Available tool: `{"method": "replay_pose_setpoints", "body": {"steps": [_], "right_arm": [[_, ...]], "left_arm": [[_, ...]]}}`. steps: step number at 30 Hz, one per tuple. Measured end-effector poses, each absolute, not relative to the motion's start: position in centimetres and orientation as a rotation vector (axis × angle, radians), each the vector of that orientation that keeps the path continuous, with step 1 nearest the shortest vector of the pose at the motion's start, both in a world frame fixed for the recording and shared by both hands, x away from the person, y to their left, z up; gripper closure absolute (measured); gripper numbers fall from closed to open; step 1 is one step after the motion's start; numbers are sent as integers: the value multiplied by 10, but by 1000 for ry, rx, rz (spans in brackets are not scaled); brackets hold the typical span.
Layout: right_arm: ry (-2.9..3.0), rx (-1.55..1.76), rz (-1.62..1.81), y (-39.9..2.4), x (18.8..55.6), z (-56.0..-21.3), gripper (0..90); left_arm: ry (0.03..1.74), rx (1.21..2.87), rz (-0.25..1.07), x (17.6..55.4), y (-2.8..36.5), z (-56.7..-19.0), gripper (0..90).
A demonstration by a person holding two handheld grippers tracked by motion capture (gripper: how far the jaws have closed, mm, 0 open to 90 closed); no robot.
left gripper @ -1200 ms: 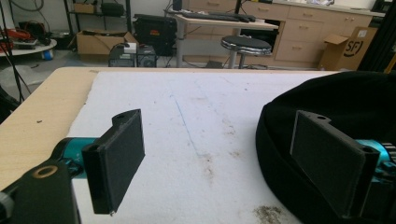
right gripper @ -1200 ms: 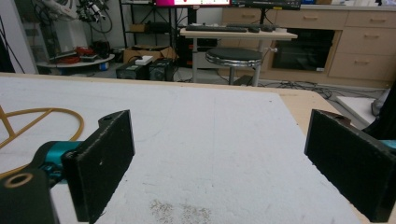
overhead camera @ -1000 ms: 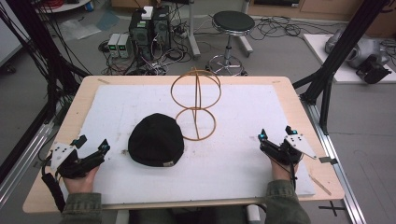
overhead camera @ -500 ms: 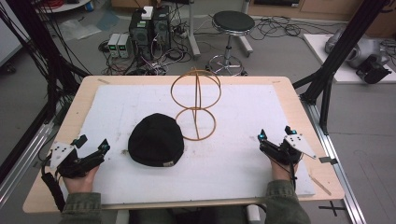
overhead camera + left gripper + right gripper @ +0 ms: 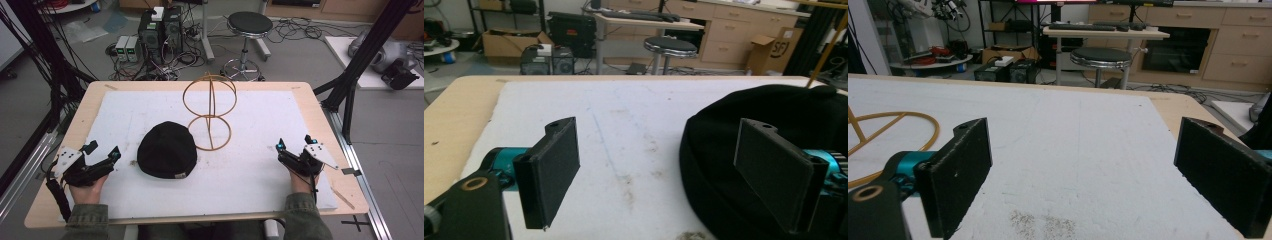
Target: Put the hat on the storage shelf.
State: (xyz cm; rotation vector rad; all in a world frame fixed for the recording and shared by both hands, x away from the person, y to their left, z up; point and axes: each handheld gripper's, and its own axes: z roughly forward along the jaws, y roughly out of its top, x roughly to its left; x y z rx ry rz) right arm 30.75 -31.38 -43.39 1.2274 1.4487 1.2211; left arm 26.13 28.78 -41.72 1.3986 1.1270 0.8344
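Black cap [image 5: 166,156] lies beside gold wire stand [image 5: 210,112].

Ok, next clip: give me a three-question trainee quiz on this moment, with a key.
1. True or false: the cap hangs on the wire stand.
2. Which tongs are nearer the cap: A) left tongs B) right tongs?
3. Fill in: both tongs are ____ (open/shut).

Key:
1. False: the cap lies on the white mat, beside the stand's base ring.
2. A: in the left gripper view the cap sits behind one pad.
3. Open: the pads stand wide apart, with nothing between them.
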Motion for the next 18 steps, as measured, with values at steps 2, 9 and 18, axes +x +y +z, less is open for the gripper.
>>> {"method": "replay_pose_setpoints", "body": {"steps": [2, 9, 18], "right_arm": [[1454, 1232, 1222, -314, 307, -434, 76], [1458, 1228, 1221, -313, 308, -434, 76], [1466, 1220, 1219, -313, 308, -434, 76]], "left_arm": [[1112, 1412, 839, 262, 285, -414, 187], [1082, 1479, 811, 267, 274, -410, 191], [1026, 1534, 788, 273, 262, -402, 208]]}}
